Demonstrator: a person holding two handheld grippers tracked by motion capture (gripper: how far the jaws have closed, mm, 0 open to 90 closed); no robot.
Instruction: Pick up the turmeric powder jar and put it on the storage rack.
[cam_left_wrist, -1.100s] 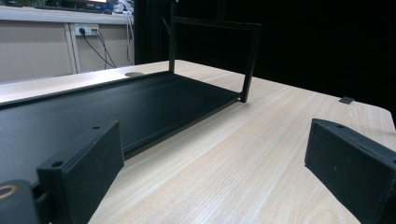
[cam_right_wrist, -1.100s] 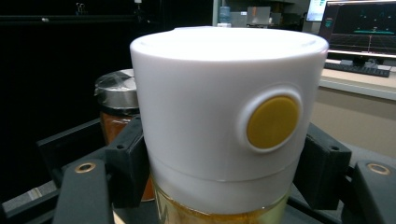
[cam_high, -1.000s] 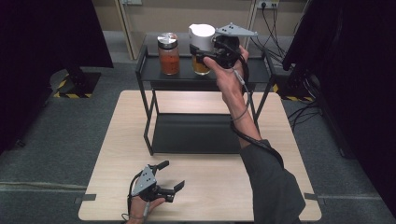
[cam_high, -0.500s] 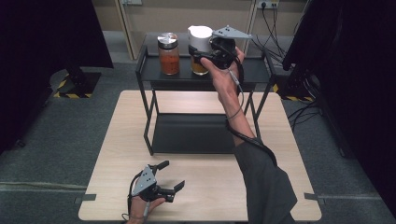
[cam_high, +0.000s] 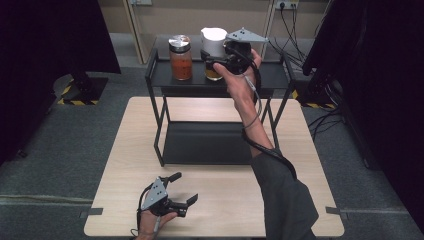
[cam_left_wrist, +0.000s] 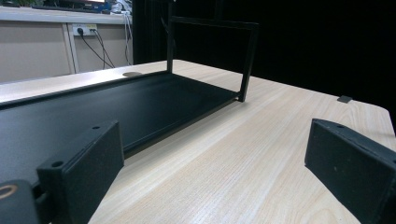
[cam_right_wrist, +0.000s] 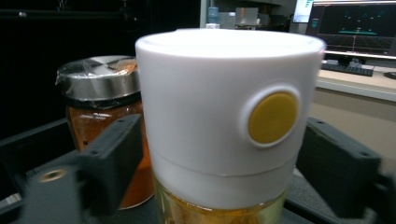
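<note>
Landmark: black two-tier rack (cam_high: 165, 85) standing on the wooden table (cam_high: 125, 165).

White-capped jar (cam_high: 213, 42) of amber liquid stands on the rack's top shelf, just beside a steel-lidded jar (cam_high: 180, 57) of orange-red contents. Its white cap carries a round yellow button (cam_right_wrist: 272, 117).

Right gripper (cam_high: 220, 59) is at the top shelf, jaws either side of the white-capped jar. The jaws have just been opening; in the right gripper view the pads stand slightly clear of the cap, so no grip.

Left gripper (cam_high: 184, 189) rests on the table in front of the rack's lower shelf, jaws spread wide with nothing between them.
</note>
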